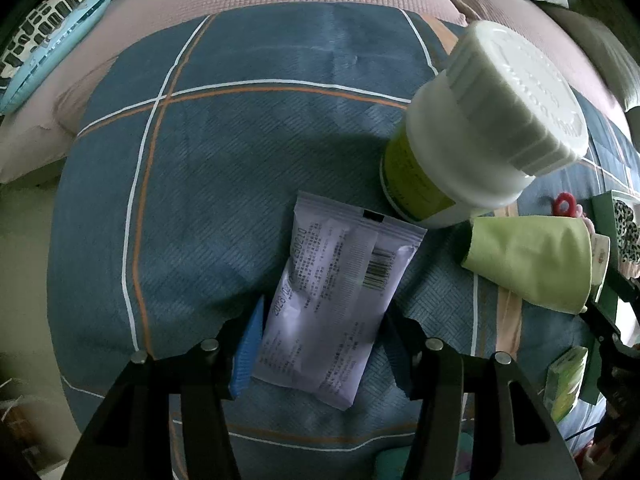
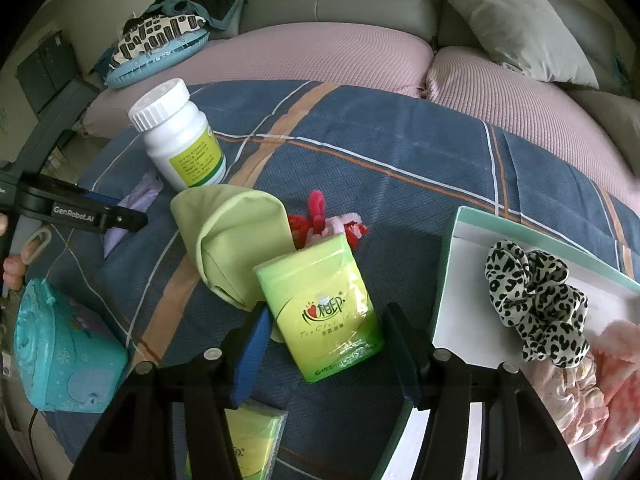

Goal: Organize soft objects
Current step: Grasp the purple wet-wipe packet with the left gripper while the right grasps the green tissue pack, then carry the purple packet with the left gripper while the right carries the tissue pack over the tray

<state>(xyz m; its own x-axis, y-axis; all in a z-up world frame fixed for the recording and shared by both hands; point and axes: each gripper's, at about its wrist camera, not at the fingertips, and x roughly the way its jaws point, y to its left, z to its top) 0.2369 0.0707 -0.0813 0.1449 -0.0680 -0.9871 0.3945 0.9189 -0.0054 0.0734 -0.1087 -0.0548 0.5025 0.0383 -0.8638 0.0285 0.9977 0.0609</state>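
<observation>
A lavender wipes packet (image 1: pixel 324 304) lies flat on the blue checked quilt (image 1: pixel 224 184), printed back facing up. My left gripper (image 1: pixel 324 344) points straight down over it, and both pads press on the packet's long edges. In the right wrist view a green tissue pack (image 2: pixel 320 312) sits between the fingers of my right gripper (image 2: pixel 328 340), whose pads touch its two sides. A white box with a teal rim (image 2: pixel 448 272) to the right holds a leopard scrunchie (image 2: pixel 536 296) and pink scrunchies (image 2: pixel 592 392).
A white bottle with a green label (image 2: pixel 180 136) stands near a light green cloth pouch (image 2: pixel 232 236) and red and pink hair ties (image 2: pixel 320 216). A teal toy case (image 2: pixel 60 344) sits at the left, a second green tissue pack (image 2: pixel 248 440) near the bottom edge. Pink cushions lie behind.
</observation>
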